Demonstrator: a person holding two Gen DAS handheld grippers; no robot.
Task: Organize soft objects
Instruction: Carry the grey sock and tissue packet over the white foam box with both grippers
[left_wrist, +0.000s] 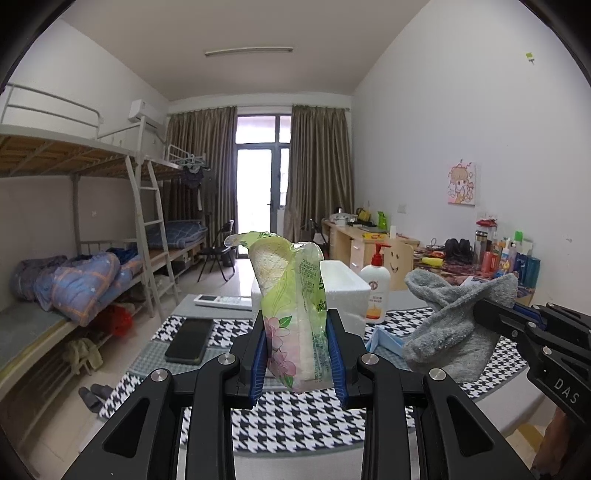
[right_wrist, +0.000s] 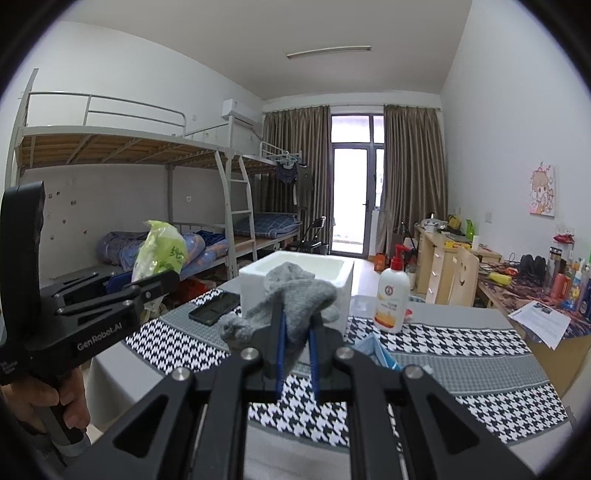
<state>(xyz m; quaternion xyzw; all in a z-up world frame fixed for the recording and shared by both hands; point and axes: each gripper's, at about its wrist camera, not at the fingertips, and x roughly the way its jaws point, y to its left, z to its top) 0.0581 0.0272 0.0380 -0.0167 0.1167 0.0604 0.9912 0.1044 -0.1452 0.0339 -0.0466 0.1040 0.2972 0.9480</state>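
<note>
Held upright in the left gripper (left_wrist: 295, 350), a tissue pack (left_wrist: 291, 295); a grey sock (right_wrist: 295, 299) is pinched by the right gripper (right_wrist: 296, 354), just short of the foam box (right_wrist: 343, 273) beyond.

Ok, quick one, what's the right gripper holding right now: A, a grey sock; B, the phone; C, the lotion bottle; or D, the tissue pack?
A: the right gripper is shut on the grey sock, held up in front of the foam box, while the tissue pack sits in the left gripper.
</note>
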